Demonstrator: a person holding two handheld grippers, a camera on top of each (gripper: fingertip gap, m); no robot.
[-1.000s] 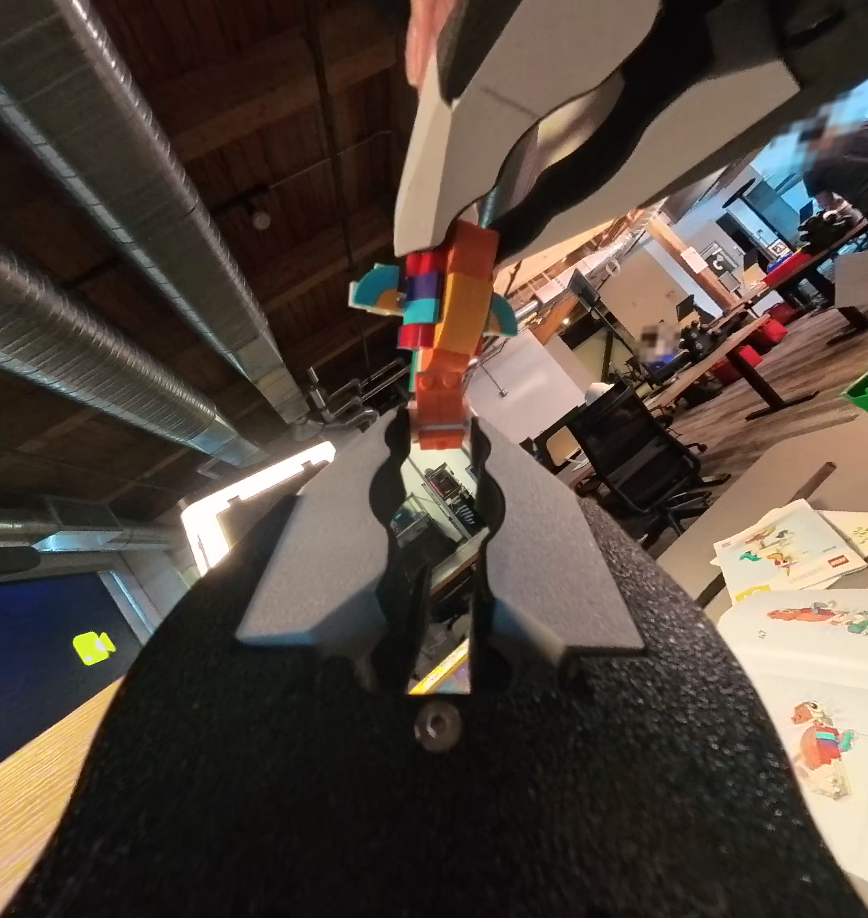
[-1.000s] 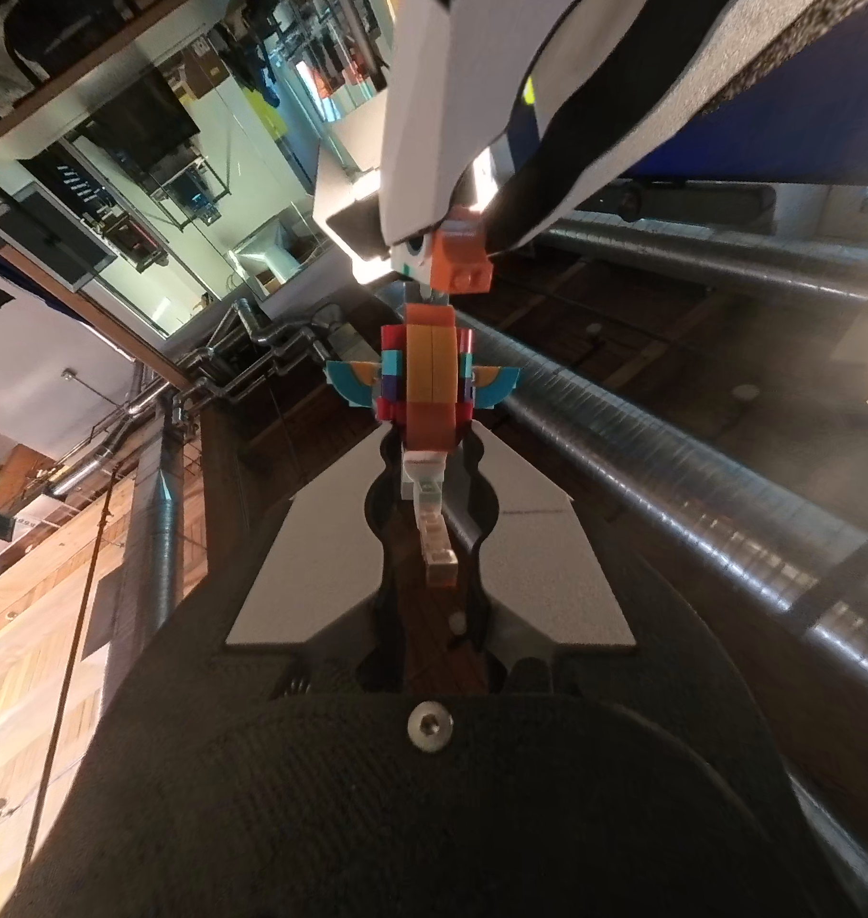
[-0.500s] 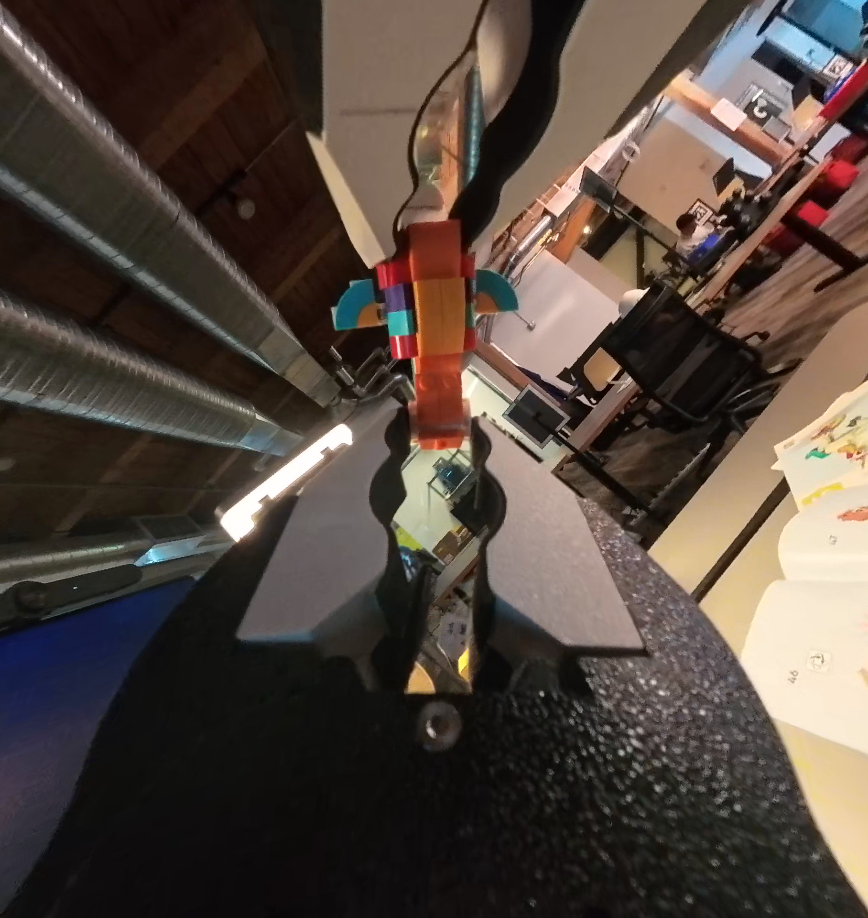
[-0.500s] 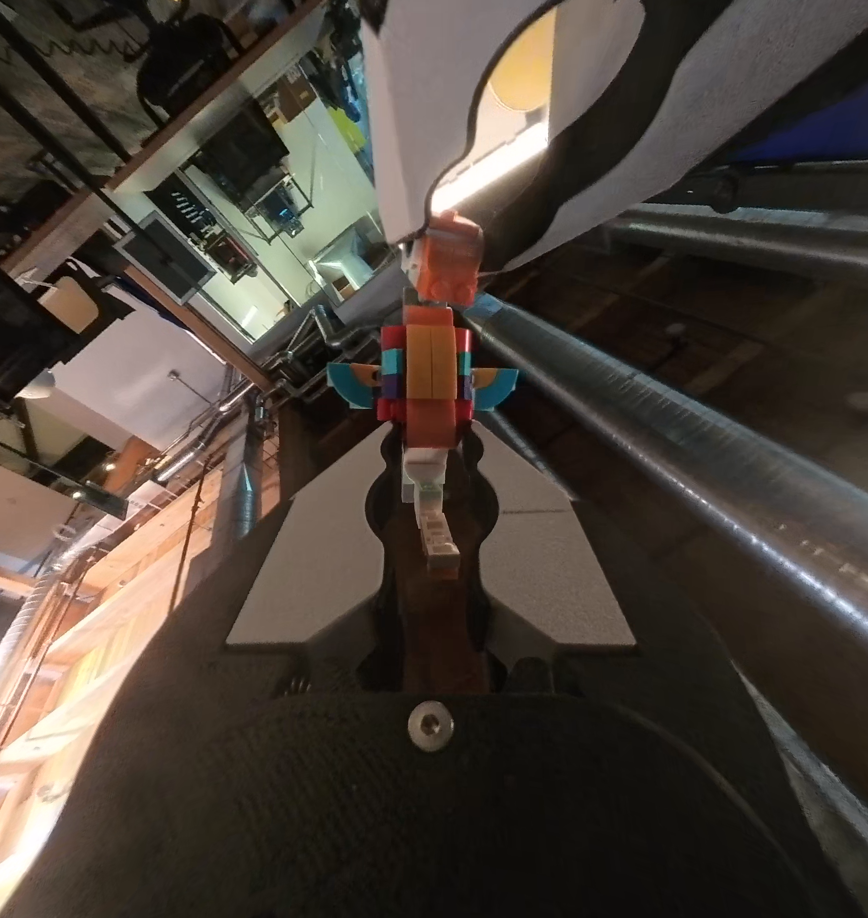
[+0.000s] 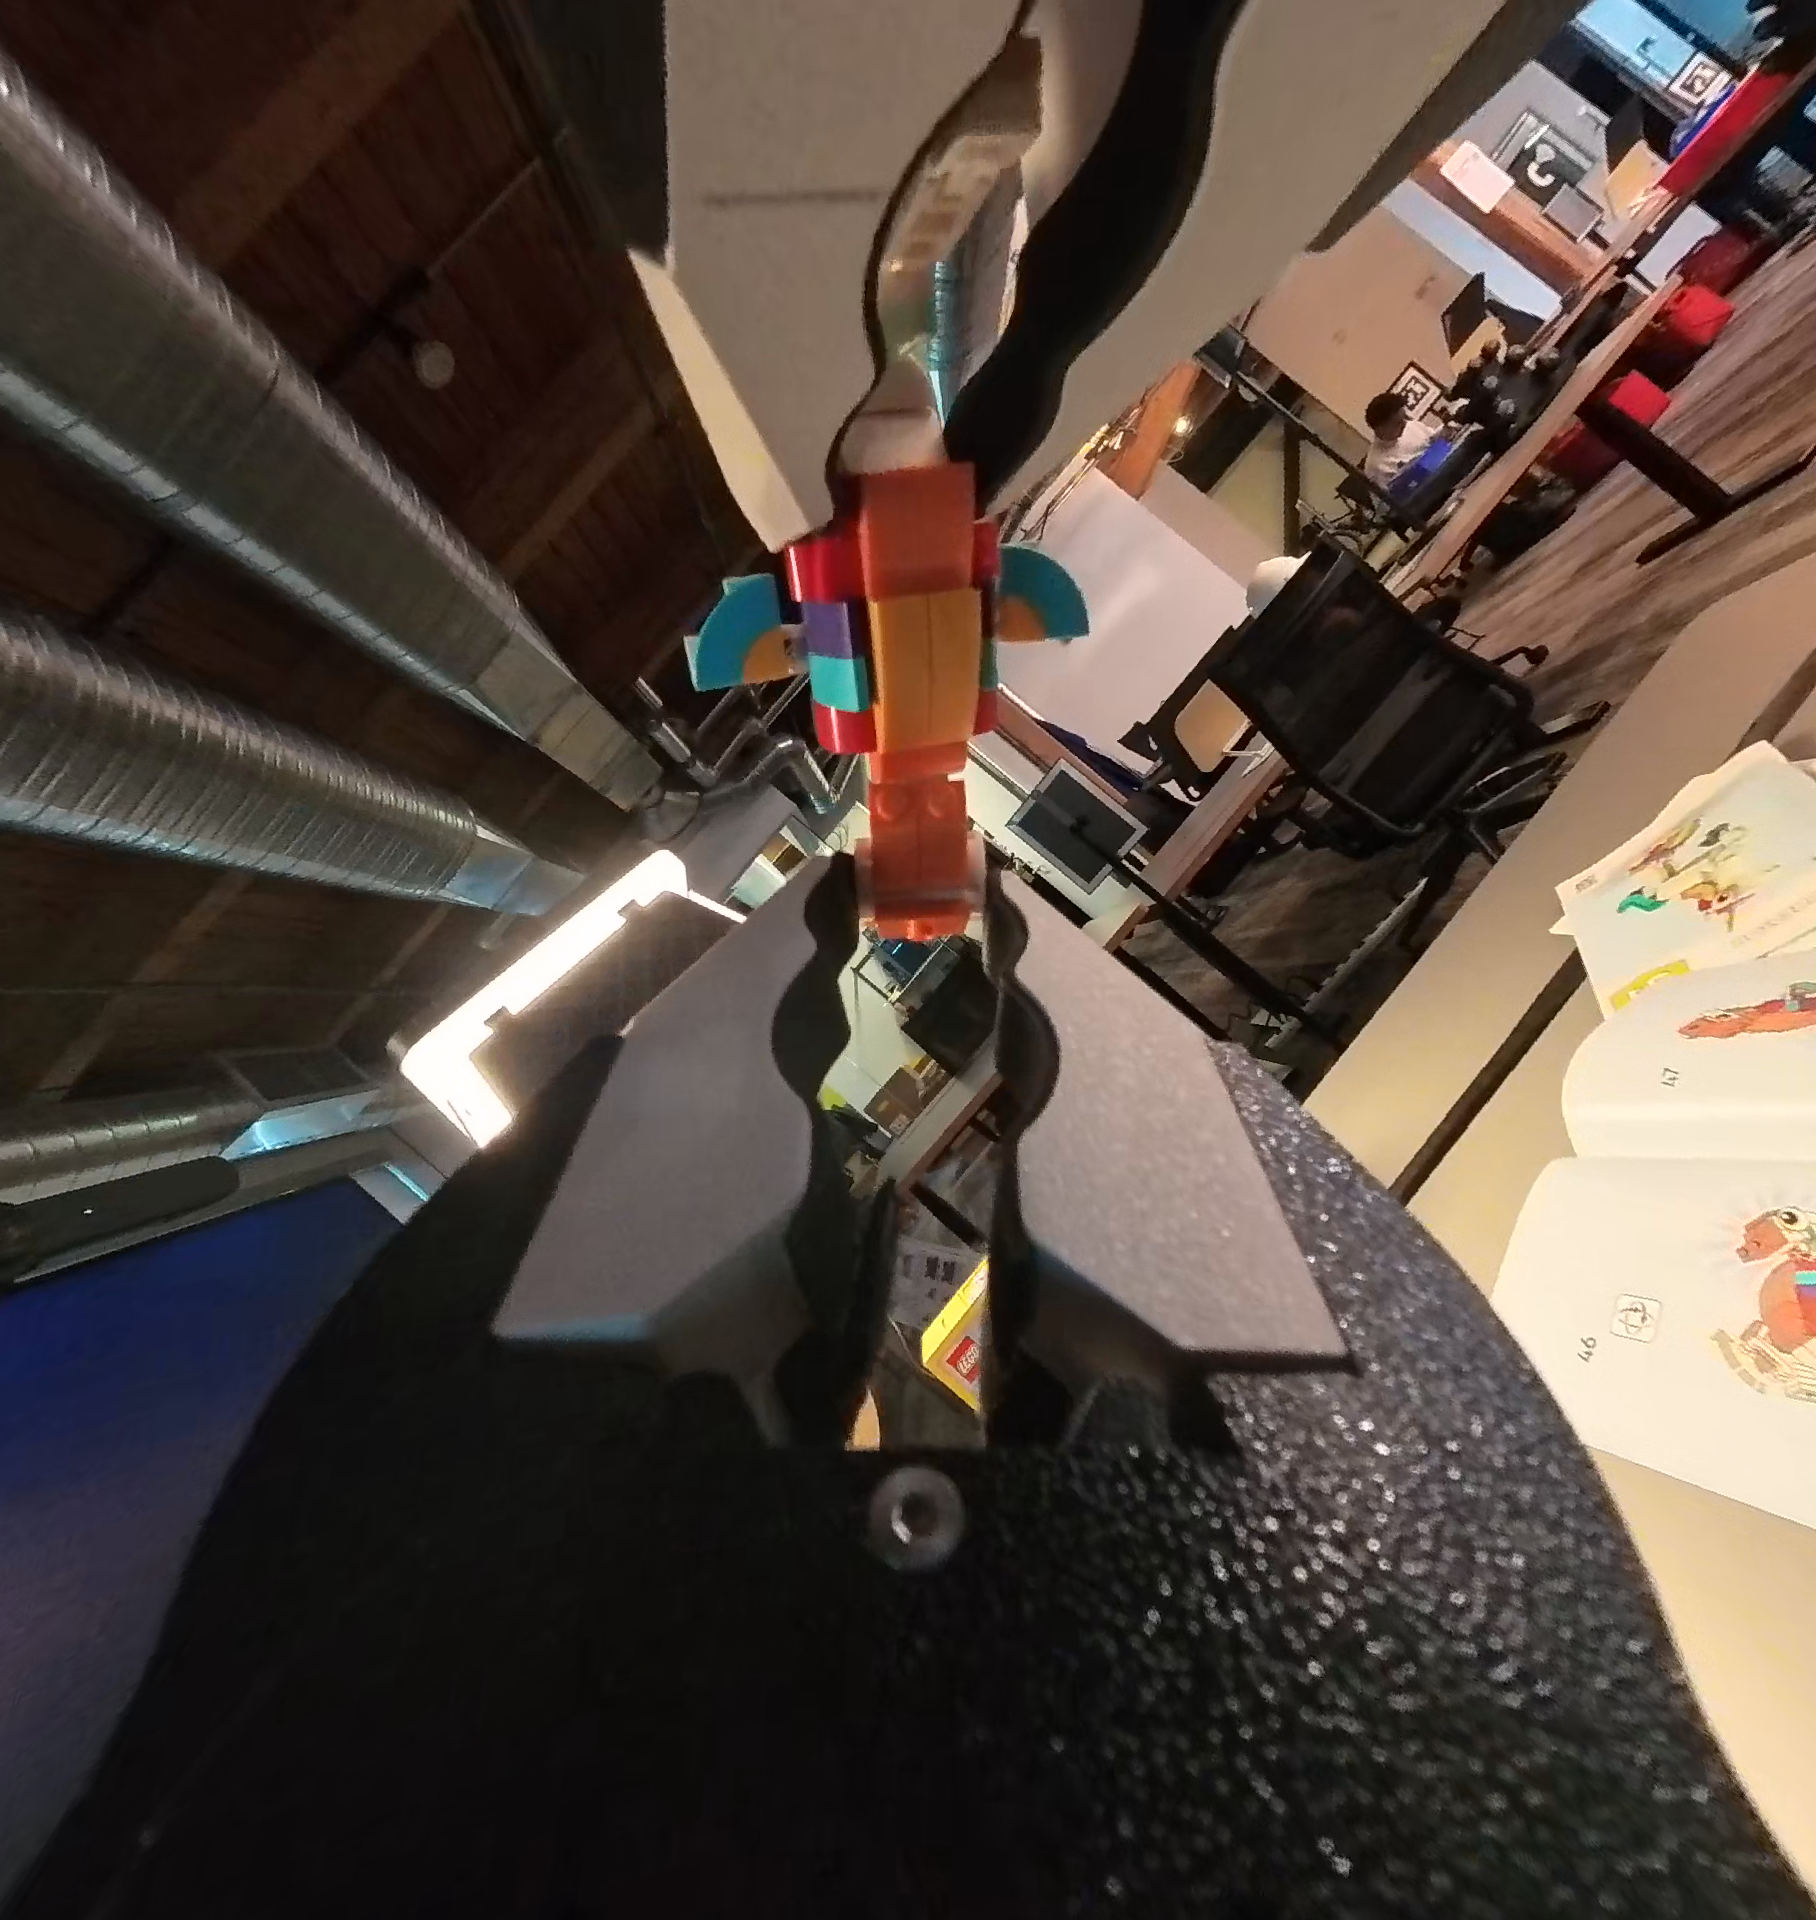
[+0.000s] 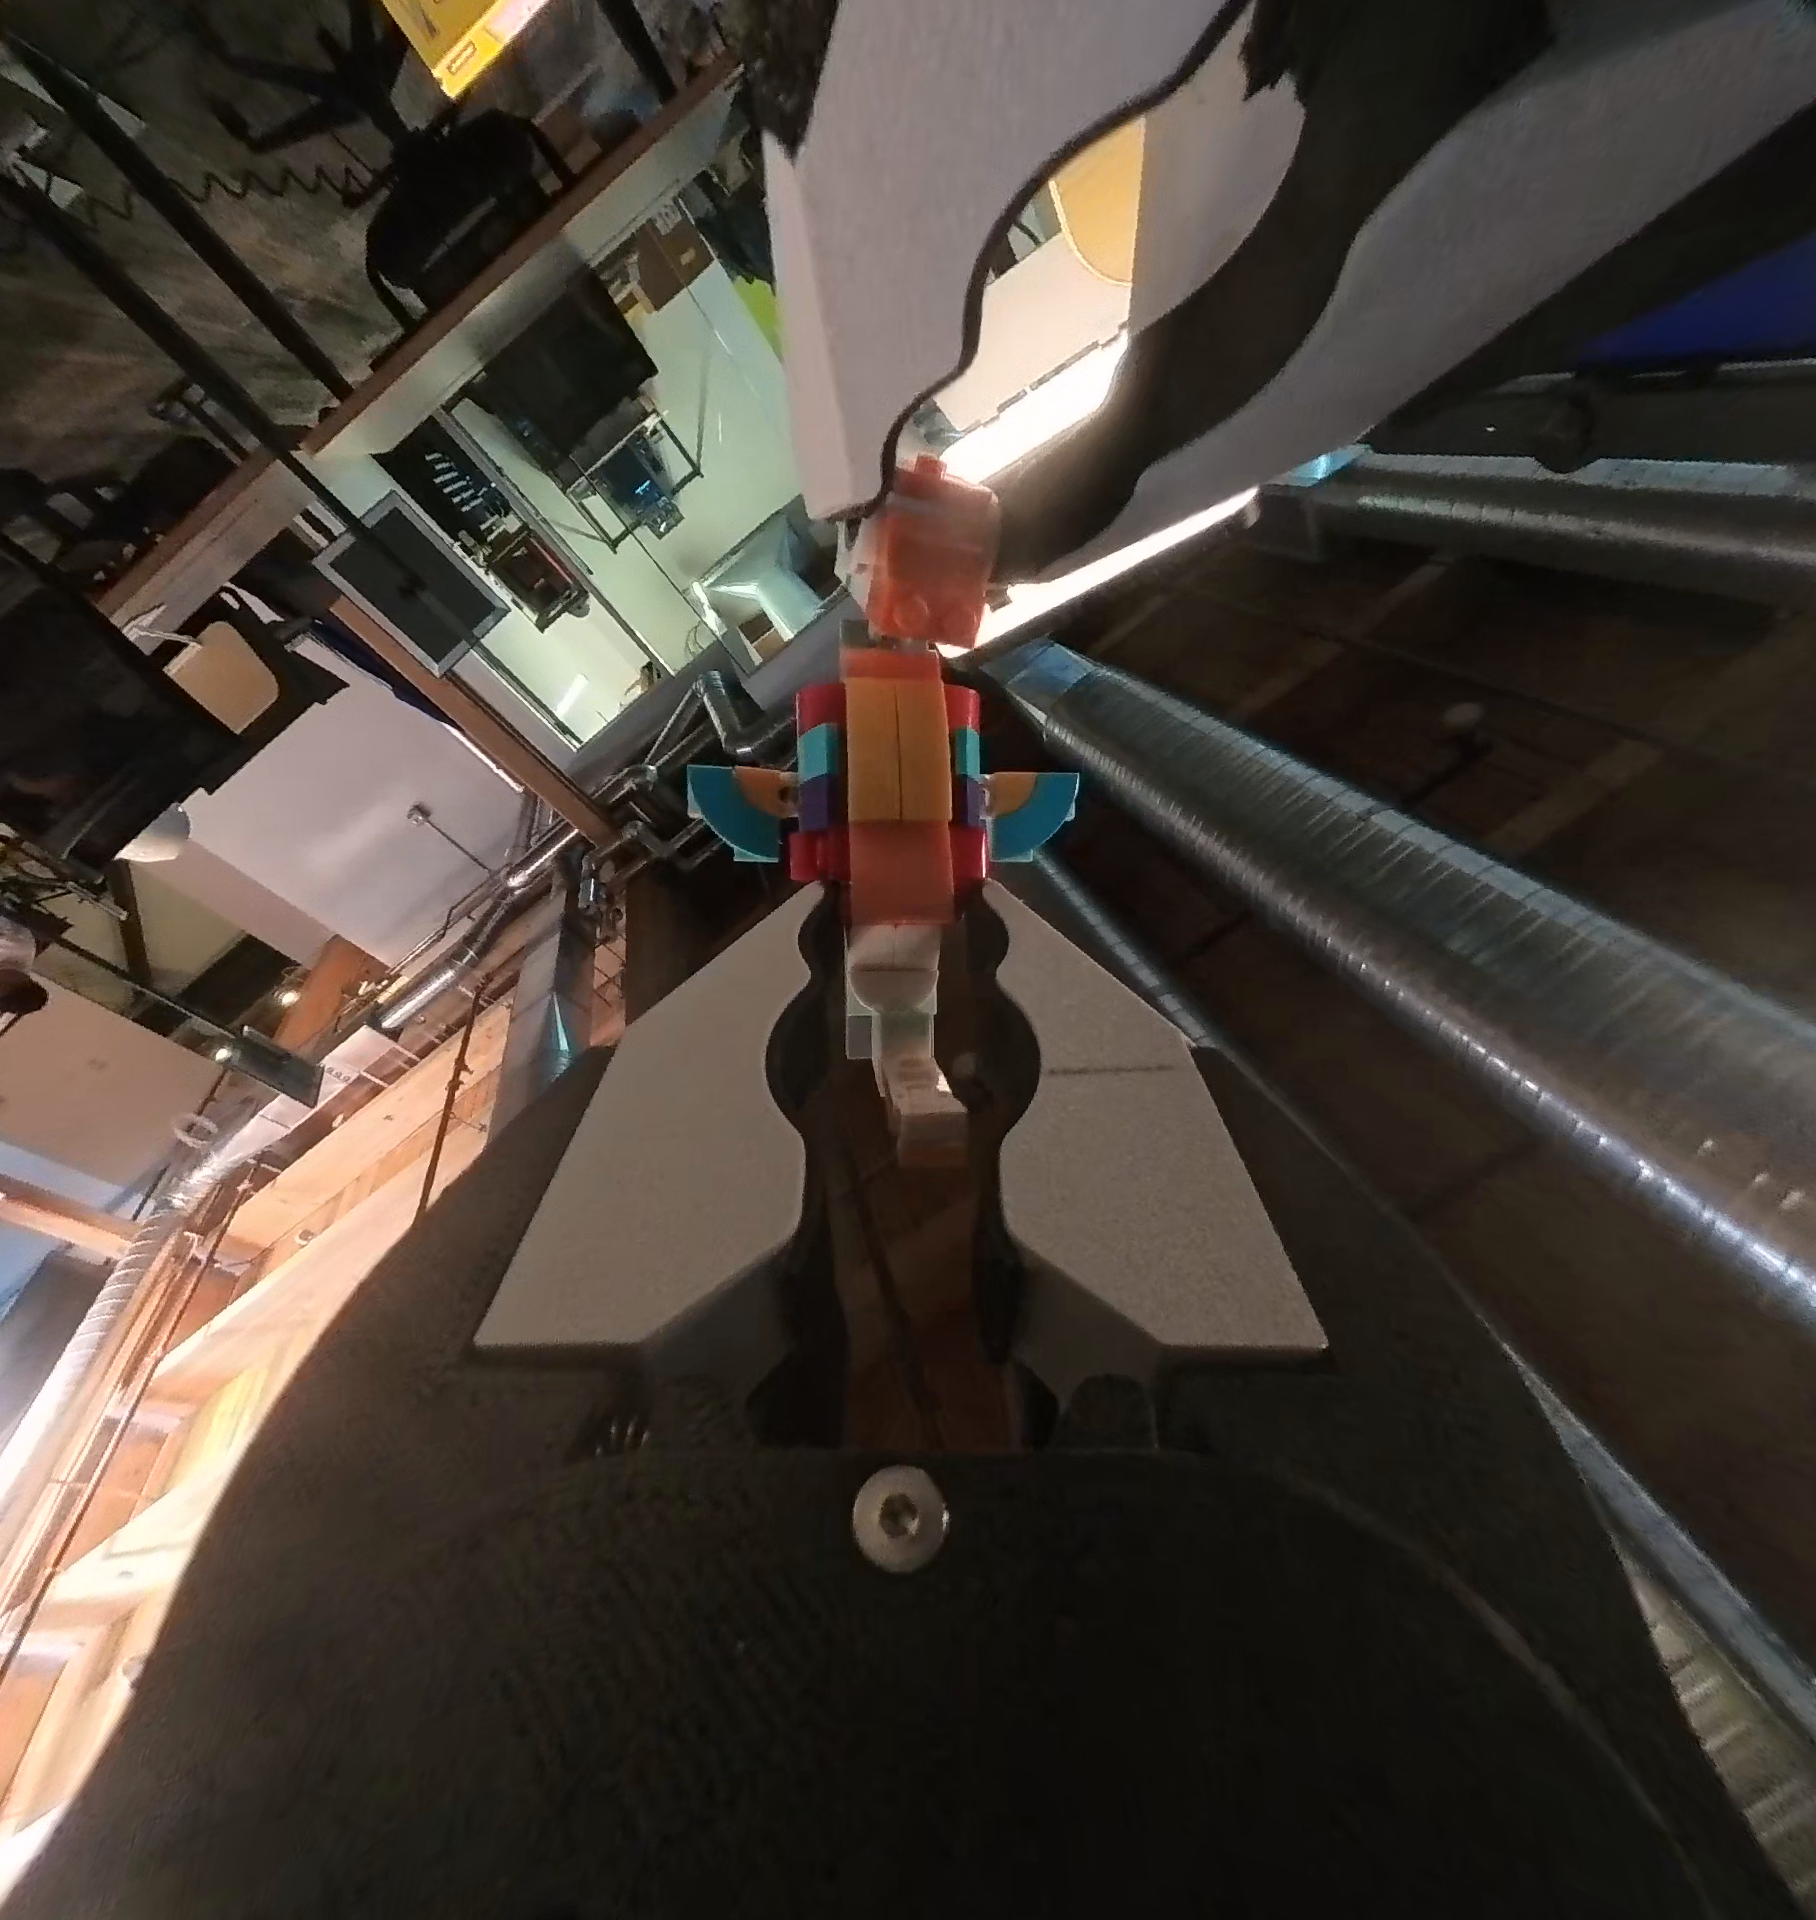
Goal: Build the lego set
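Ducts (image 5: pixel 208 436) run overhead, a booklet (image 5: pixel 1714 1195) lies on the tabletop (image 5: pixel 1455 997). My left gripper (image 5: pixel 919 904) pinches the model's (image 5: pixel 919 665) orange end, my right gripper (image 6: pixel 899 935) its pale end, midair. Light, stiff, probably snaps apart; grip solid blocks, not wings.

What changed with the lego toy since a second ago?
The right gripper, seen coming from above in the left view, swung round until it lined up straight with the left gripper. The orange block in the left gripper closed up to the lego toy; the gap seen earlier is gone. Neither gripper let go: the right holds the toy's pale end, the left the orange end. The booklets stay on the table.
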